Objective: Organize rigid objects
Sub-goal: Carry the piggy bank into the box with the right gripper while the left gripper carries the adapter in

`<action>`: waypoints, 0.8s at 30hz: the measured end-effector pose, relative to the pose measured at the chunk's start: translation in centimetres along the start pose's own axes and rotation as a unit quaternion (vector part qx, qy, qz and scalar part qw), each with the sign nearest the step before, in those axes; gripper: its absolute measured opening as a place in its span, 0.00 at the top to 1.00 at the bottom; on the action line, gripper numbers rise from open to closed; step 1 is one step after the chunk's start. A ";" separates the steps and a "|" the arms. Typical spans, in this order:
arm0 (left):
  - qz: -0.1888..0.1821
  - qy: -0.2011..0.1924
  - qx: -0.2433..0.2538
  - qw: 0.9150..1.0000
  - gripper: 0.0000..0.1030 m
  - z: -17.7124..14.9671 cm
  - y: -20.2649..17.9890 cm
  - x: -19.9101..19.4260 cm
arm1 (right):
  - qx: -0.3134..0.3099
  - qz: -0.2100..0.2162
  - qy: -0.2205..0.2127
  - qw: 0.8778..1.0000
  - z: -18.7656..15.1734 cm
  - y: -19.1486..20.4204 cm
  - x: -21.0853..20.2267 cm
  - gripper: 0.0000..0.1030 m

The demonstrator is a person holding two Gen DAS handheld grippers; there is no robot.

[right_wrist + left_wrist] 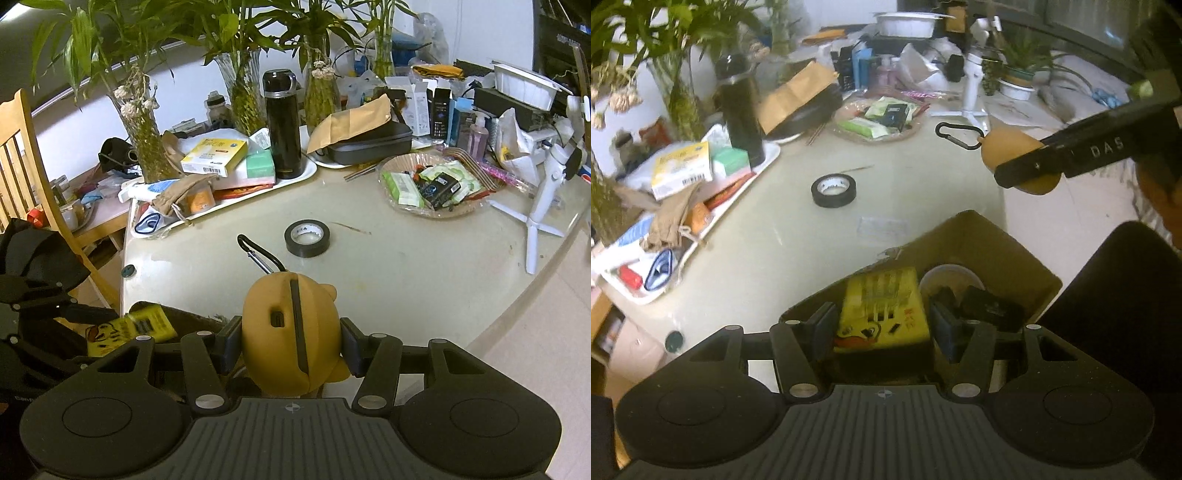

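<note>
My left gripper (884,326) is shut on a flat yellow case (882,306), with a pad against each side. It holds the case over an open cardboard box (979,236) at the table's near edge. Inside the box lie a clear round container (947,275) and dark items (991,306). My right gripper (291,343) is shut on a rounded orange pouch (291,332), and a black carabiner (258,254) sticks out ahead of it. In the left wrist view that pouch (1008,146) hangs above the table, right of the box. A roll of black tape (307,238) lies flat on the table.
A white tray (306,171) at the back left carries boxes and a black flask (282,129). A round dish (391,162) of packets and a white tripod (543,206) stand to the right. Vases of plants line the back. A wooden chair (22,147) is at the left.
</note>
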State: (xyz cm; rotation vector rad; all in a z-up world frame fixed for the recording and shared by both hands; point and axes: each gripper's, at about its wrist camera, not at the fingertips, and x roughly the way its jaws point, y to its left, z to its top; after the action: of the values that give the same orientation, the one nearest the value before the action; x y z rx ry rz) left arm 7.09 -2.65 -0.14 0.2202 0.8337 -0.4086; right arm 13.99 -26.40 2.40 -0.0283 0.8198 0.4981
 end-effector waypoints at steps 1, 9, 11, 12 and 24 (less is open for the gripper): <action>-0.003 -0.001 0.002 1.000 0.46 -0.1 -0.1 -0.2 | 0.001 0.000 0.001 1.000 -0.1 0.0 0.0 0.45; 0.007 -0.012 -0.016 1.000 0.35 -0.4 0.3 -1.5 | 0.005 0.006 0.008 1.000 -1.0 0.0 0.1 0.45; 0.007 -0.011 -0.022 1.000 0.35 -0.6 0.4 -1.8 | 0.005 0.007 0.010 1.000 -1.2 0.1 0.2 0.45; 0.008 -0.011 -0.025 1.000 0.35 -0.7 0.5 -1.9 | 0.005 0.008 0.012 1.000 -1.3 0.1 0.2 0.45; 0.008 -0.010 -0.041 0.999 0.35 -1.7 0.6 -2.4 | 0.006 0.015 0.023 1.000 -2.0 0.9 0.9 0.45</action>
State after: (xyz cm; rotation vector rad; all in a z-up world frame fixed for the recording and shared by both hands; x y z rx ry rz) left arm 4.76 -0.94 0.57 0.1464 0.8269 -0.3592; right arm 12.75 -25.71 0.58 -0.0161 0.8703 0.5214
